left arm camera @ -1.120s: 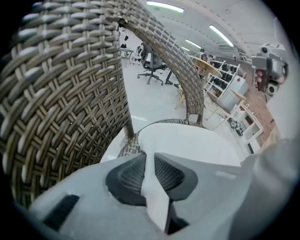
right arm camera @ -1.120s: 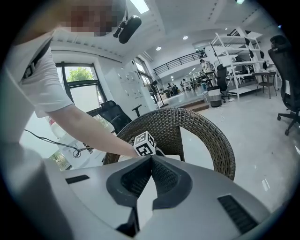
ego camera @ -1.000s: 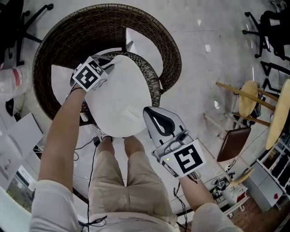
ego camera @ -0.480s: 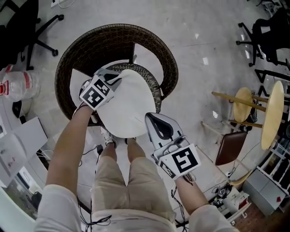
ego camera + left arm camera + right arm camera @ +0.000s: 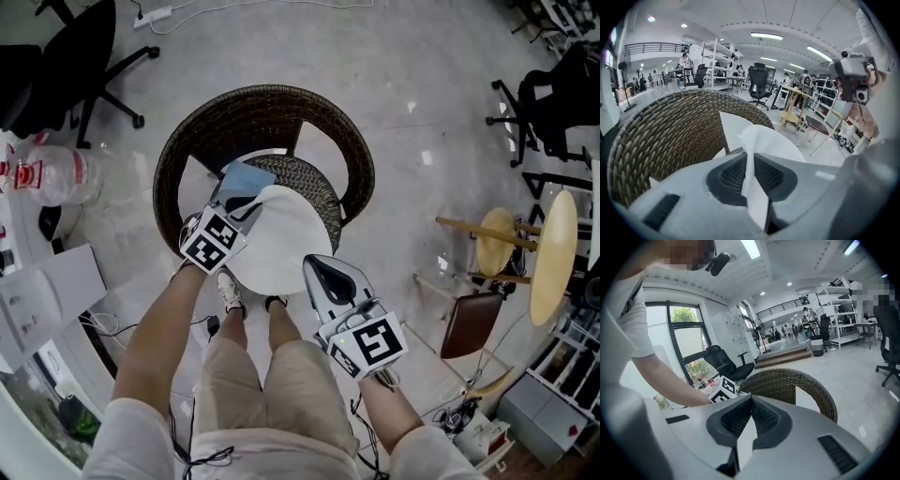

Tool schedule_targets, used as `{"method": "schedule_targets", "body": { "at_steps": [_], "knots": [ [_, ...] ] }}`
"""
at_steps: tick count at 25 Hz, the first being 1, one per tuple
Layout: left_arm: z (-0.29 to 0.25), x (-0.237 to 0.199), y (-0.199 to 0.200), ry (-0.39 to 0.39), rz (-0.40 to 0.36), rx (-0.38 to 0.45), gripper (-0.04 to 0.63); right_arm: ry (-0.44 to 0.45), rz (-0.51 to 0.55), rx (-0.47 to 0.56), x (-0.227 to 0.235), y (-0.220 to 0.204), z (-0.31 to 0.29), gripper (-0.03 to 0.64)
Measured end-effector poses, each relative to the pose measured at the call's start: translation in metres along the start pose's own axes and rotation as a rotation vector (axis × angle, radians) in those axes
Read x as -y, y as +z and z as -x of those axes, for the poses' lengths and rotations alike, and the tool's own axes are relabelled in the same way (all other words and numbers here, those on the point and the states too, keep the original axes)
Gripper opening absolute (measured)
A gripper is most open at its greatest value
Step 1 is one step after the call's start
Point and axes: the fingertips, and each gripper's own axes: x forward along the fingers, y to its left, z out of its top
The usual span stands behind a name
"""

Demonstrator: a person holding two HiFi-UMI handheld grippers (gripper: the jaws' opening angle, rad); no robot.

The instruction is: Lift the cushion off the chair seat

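Above the woven seat (image 5: 311, 184) of a round wicker chair (image 5: 267, 105), a white cushion (image 5: 281, 239) is held up between two grippers, over the front of the seat. The left gripper (image 5: 251, 208) has its jaws pinched narrow on the cushion's left edge, with white fabric squeezed between them. The right gripper (image 5: 314, 266) has its jaws closed on the near right edge, a sliver of white between them. A pale blue thing (image 5: 246, 178) shows on the seat at the cushion's far edge.
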Motion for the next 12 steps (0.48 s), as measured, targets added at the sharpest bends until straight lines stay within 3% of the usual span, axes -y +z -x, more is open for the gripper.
{"method": "schedule_targets", "body": {
  "at_steps": [12],
  "knots": [
    [0.088, 0.026, 0.063, 0.084, 0.044, 0.164, 0.044, -0.029, 0.006, 0.043, -0.025, 0.039, 0.031, 0.002]
  ]
}}
